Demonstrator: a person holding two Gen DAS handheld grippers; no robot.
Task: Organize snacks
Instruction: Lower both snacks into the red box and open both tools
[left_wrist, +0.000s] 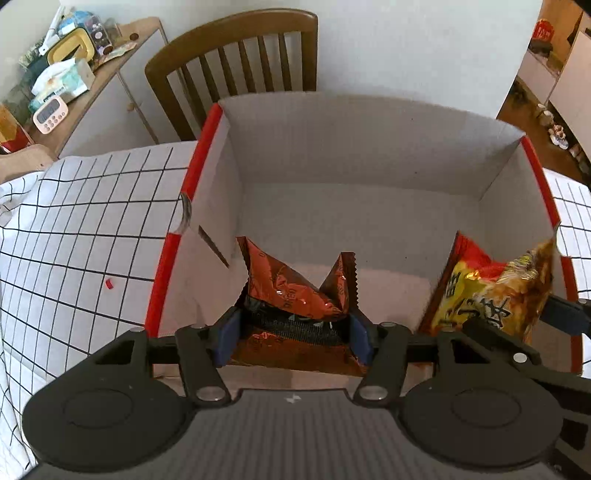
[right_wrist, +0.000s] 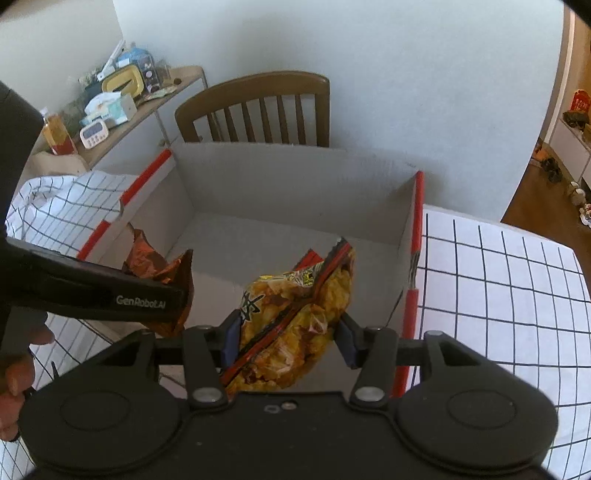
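Note:
My left gripper (left_wrist: 293, 332) is shut on a shiny red-brown snack packet (left_wrist: 295, 291) and holds it inside the near left part of an open cardboard box (left_wrist: 332, 177) with red edges. My right gripper (right_wrist: 288, 338) is shut on a yellow and red snack bag (right_wrist: 295, 314) and holds it over the near right part of the same box (right_wrist: 295, 184). The yellow bag also shows in the left wrist view (left_wrist: 491, 295), and the red-brown packet in the right wrist view (right_wrist: 162, 273). The rest of the box floor is bare.
The box stands on a table with a white black-grid cloth (left_wrist: 74, 229), which also shows in the right wrist view (right_wrist: 498, 288). A wooden chair (left_wrist: 240, 62) stands behind the box. A cluttered side cabinet (left_wrist: 66, 81) is at the far left. A small red scrap (left_wrist: 109, 283) lies on the cloth.

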